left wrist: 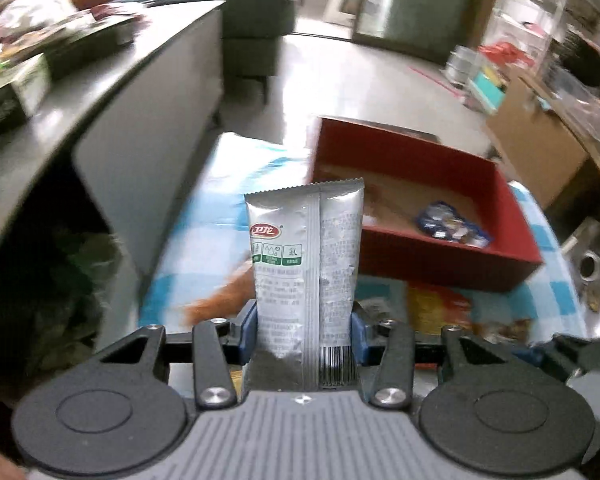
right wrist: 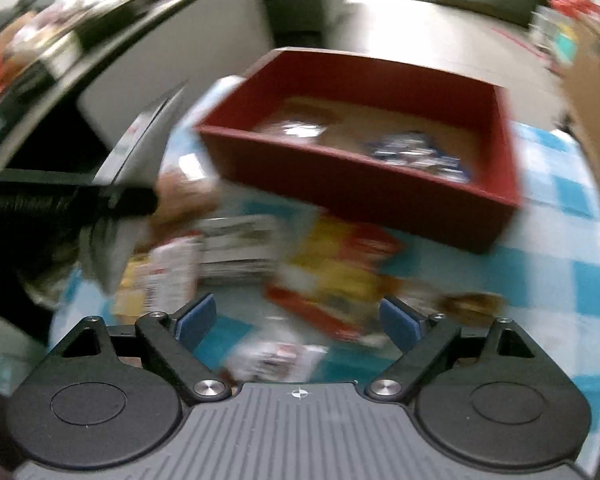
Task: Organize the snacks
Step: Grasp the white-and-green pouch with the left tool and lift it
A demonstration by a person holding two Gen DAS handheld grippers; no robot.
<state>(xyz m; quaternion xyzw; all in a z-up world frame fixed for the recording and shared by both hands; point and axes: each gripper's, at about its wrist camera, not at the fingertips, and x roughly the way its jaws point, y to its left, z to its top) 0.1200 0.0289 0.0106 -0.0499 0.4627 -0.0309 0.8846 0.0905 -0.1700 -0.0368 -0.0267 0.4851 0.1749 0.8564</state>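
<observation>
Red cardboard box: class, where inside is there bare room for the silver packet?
The red cardboard box has bare brown floor at its left and middle, beside the blue wrapped snack. In front of it, the checked cloth is crowded with packets.

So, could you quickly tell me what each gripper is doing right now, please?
Left gripper: closed on the silver foil snack packet, held upright.
Right gripper: open, holding nothing.
</observation>
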